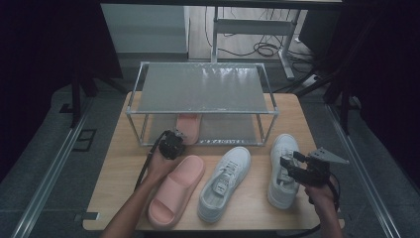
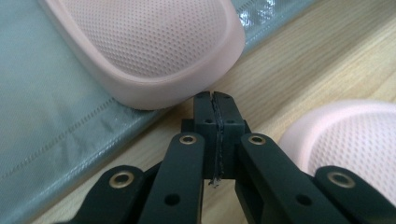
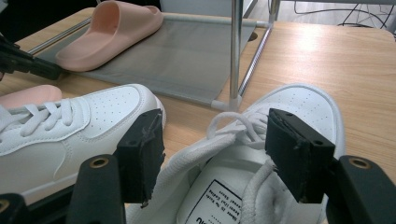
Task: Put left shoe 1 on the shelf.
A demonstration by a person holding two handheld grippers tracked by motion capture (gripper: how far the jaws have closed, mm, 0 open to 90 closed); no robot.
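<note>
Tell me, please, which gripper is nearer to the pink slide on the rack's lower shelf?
Left. The left gripper, jaws shut, sits just in front of that pink slide; the right gripper hovers open over a white sneaker, far off.

A dim room with grey floor (image 1: 44, 163), dark curtains (image 1: 39, 44) and cables (image 1: 262, 49) behind the wooden table (image 1: 119, 163).

Left hand-held gripper (image 1: 172, 144) jaws pressed together, right hand-held gripper (image 1: 297, 166) jaws agape.

On the table (image 1: 119, 163), a pink slide (image 1: 177, 189) and two white sneakers (image 1: 224, 182) are lying before a metal rack (image 1: 203, 94) sheltering another pink slide (image 1: 189, 127). The left gripper (image 1: 171, 144) is hovering between the slides; the right gripper (image 1: 307, 168) is hanging over the right sneaker (image 1: 281, 171).
</note>
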